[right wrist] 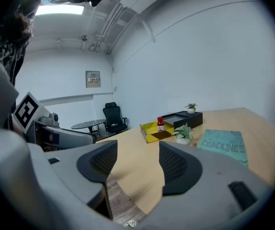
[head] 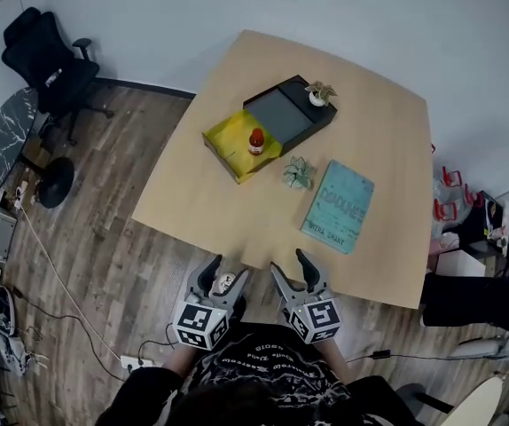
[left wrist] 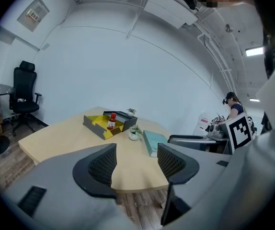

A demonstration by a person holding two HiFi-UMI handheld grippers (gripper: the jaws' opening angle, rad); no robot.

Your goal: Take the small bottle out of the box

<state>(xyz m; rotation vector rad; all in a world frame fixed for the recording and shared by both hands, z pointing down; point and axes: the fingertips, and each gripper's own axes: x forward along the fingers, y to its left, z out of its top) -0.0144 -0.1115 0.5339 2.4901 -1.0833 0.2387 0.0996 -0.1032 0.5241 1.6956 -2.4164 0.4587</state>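
Both grippers are held low at the near edge, off the table (head: 237, 229). The left gripper (head: 228, 276) is seen with jaws spread wide and nothing between them; the right gripper (head: 290, 267) is likewise wide apart and empty. The jaw pads are dark, curved and mesh-textured, so decent friction on a smooth bottle is expected. No reach is under way yet, judged from the pose. The table top is pale matte wood with rounded corners. Right of centre a teal softcover book (head: 338, 206) lies flat, and just left of it a small spiky plant (head: 297, 174) sits in a white pot; both are between the grippers and the target, so the path is best routed above or left of them. Further out the box (head: 228, 153) is found: rigid card, dark outside, glossy yellow lining, low walls, open on top, with a black section (head: 285, 114) joined at its far right. The small bottle (head: 256, 140) stands upright inside the yellow part, near the black section: round body, reddish contents, red cap, pale label. A one-gripper grasp from above across the body below the cap is advised, jaws kept clear of the box walls, then a straight lift; the light box may need to be steadied by the other gripper. A second potted plant (head: 319, 93) rests on the far corner of the black section.
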